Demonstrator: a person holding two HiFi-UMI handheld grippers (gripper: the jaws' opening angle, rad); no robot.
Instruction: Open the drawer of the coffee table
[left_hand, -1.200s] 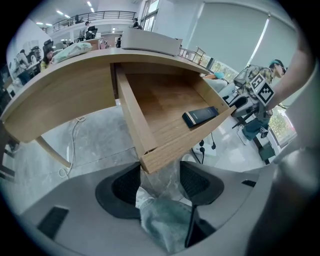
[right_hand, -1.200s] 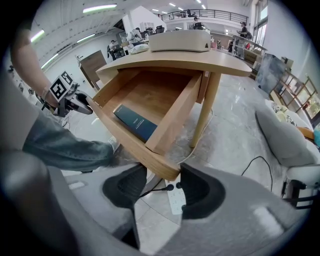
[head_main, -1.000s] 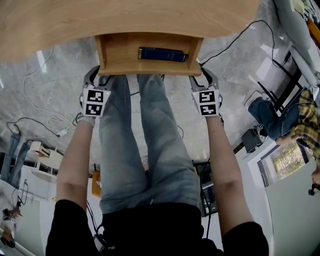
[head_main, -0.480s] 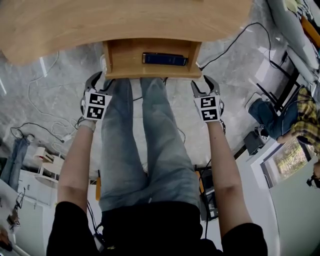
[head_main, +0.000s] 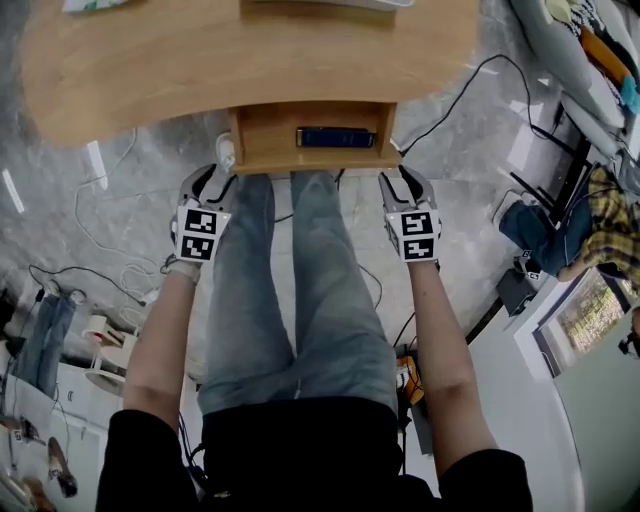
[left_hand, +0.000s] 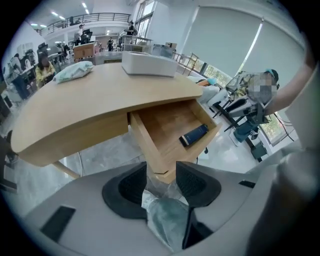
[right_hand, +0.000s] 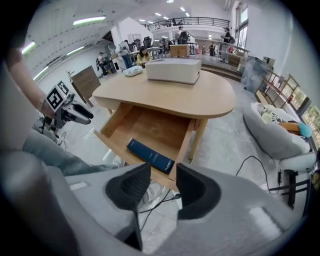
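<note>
The wooden coffee table (head_main: 200, 70) has its drawer (head_main: 262, 150) pulled out toward me, and a dark blue flat box (head_main: 335, 137) lies inside. My left gripper (head_main: 218, 175) hovers just short of the drawer's left front corner. My right gripper (head_main: 403, 177) hovers near the right front corner. Neither touches the wood. In the left gripper view the jaws of the left gripper (left_hand: 161, 172) are closing with nothing between them, the drawer (left_hand: 165, 127) beyond. The right gripper (right_hand: 163, 172) is closing too, empty, above the drawer (right_hand: 145, 127) and blue box (right_hand: 150, 155).
My legs in jeans (head_main: 300, 290) stretch under the drawer. A white box (right_hand: 173, 70) stands on the tabletop. Cables (head_main: 100, 250) trail over the grey floor at the left. Bags and a seated person (head_main: 600, 225) are at the right.
Both grippers have drawn back from the drawer's front corners and risen. Their jaws have narrowed. The drawer stays open, and more of the tabletop shows now.
</note>
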